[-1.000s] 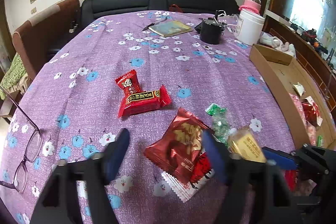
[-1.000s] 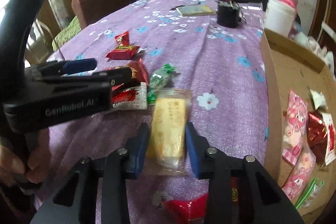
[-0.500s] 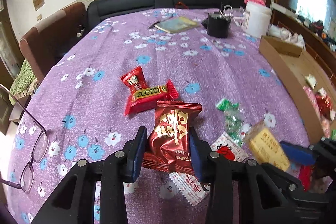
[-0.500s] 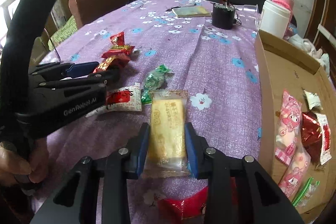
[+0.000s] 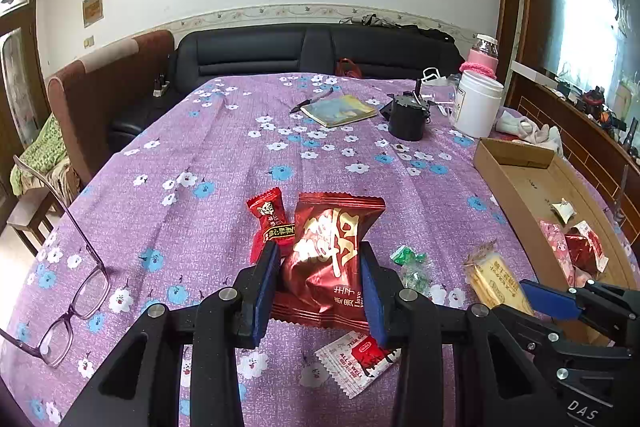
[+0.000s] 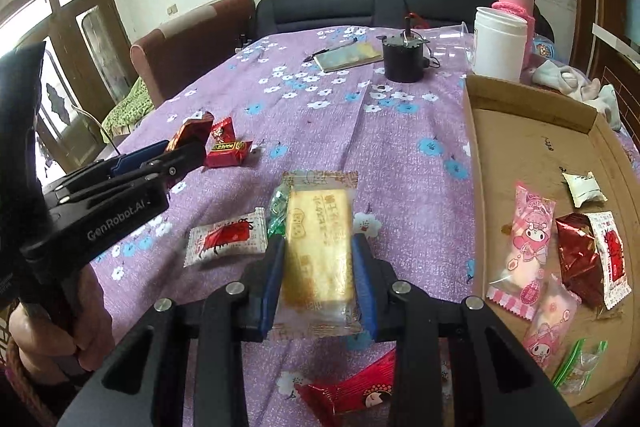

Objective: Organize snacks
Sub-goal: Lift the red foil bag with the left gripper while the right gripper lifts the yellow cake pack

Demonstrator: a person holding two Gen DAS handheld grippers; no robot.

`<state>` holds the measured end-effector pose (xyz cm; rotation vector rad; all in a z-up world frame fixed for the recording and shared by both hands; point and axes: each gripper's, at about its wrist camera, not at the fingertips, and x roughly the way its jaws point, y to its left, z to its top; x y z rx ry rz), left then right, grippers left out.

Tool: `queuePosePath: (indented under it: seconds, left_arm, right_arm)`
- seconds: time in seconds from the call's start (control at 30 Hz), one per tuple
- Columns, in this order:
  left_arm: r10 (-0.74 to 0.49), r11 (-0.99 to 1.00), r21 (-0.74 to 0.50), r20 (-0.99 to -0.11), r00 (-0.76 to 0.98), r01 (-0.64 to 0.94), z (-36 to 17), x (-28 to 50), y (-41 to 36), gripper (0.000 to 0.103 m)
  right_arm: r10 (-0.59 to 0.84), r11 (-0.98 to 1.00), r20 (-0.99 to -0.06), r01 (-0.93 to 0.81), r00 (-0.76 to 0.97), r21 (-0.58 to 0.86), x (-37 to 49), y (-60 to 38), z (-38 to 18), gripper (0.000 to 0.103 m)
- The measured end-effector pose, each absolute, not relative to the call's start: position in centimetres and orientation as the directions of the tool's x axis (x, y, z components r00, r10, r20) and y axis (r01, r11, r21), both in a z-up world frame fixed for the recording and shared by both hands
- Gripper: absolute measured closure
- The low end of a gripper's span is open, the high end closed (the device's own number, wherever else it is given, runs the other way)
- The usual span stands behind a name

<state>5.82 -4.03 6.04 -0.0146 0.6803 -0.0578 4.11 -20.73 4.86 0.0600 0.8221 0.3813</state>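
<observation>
The left gripper was wide open a moment ago with the big red snack bag lying flat between its fingers. Now the fingers have closed on the bag and squeeze it from both sides. The bag sits up between them, off the purple surface.

The right gripper held the yellow biscuit pack before and holds it now, pinched tight between its blue fingers. It looks a little higher than it was.

So both hands now have a snack each, and both look ready to carry them away.

The cardboard tray is to the right of the right fingers, and it already has some pink and red snacks in it. I think the two snacks go there next.

Some snacks are not picked up yet. A white packet and a green candy lie just left of the right fingers. Two small red packs lie just beyond the left fingers.
</observation>
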Motion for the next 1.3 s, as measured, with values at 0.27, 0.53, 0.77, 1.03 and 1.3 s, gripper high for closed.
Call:
queuePosePath:
  seconds: [0.27,0.53,0.77,1.03,1.3]
  left_arm:
    - [-0.058,0.998,-0.024,-0.627,0.777,0.055,6.0,5.7,-4.5,0.062]
    - [-0.063,0.998,-0.018,-0.627,0.777,0.067,5.9,5.7,-4.9,0.062]
    - [-0.064,0.997,-0.014,-0.626,0.777,0.070,5.9,5.7,-5.0,0.062]
    - [-0.065,0.997,-0.017,-0.626,0.777,0.070,5.8,5.5,-5.1,0.062]
    - [-0.071,0.997,-0.012,-0.623,0.779,0.081,5.8,5.4,-5.4,0.062]
  right_arm:
    - [0.369,0.927,-0.693,-0.294,0.619,0.231,4.2,-21.2,5.0,0.071]
    - [0.371,0.928,-0.688,-0.281,0.623,0.246,4.2,-21.6,5.0,0.071]
    - [0.374,0.927,-0.682,-0.266,0.628,0.264,4.3,-22.2,5.1,0.071]
    - [0.371,0.928,-0.663,-0.239,0.651,0.285,4.2,-23.4,5.8,0.071]
    - [0.364,0.929,-0.659,-0.205,0.659,0.308,4.5,-24.6,6.0,0.071]
